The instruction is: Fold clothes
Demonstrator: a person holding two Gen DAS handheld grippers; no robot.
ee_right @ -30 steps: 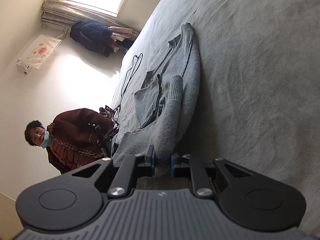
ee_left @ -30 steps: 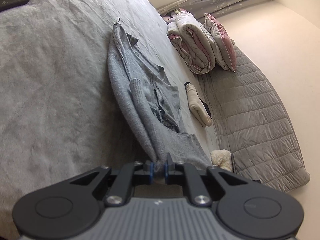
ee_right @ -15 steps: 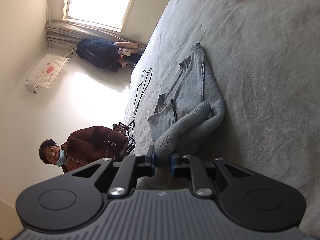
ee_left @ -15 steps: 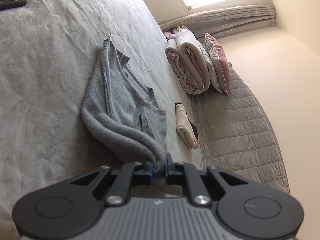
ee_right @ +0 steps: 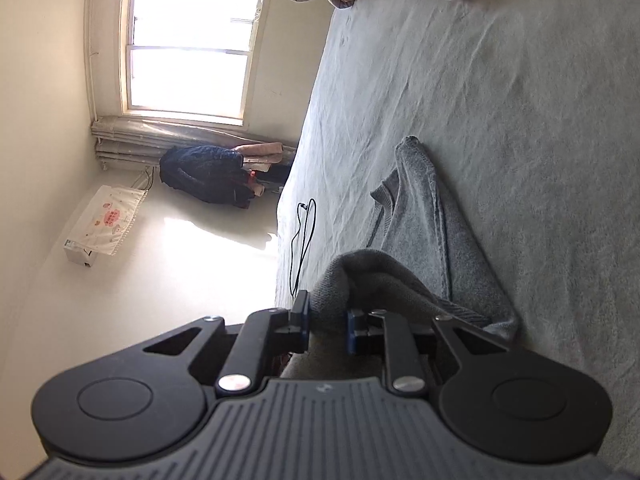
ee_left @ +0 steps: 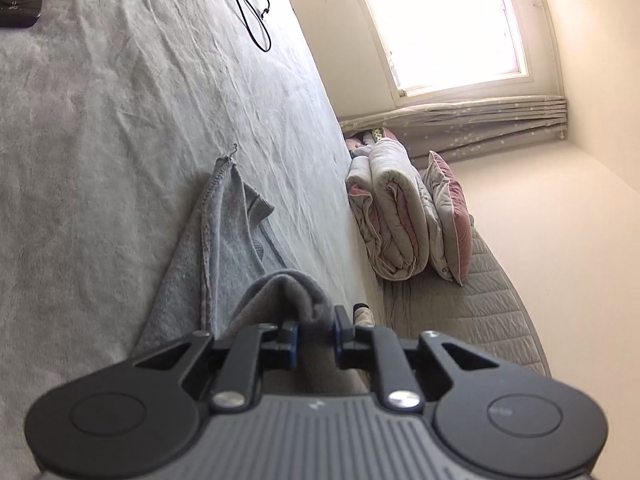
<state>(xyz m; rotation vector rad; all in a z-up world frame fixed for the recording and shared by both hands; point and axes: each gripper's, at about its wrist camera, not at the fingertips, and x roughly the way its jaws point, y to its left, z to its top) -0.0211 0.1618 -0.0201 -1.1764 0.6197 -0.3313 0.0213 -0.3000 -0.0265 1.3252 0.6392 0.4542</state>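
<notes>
We've carried the sweater point(ee_left: 224, 248) hem over toward its collar; left gripper point(ee_left: 314, 334) and right gripper point(ee_right: 327, 322) both clenched on it. Fold nearly laid.

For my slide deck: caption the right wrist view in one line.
Right gripper pinches a fold of the grey sweater above the grey bedsheet, window behind.

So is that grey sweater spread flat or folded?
Partly folded: the grey sweater doubles over itself, its near end bunched in both grippers.
</notes>
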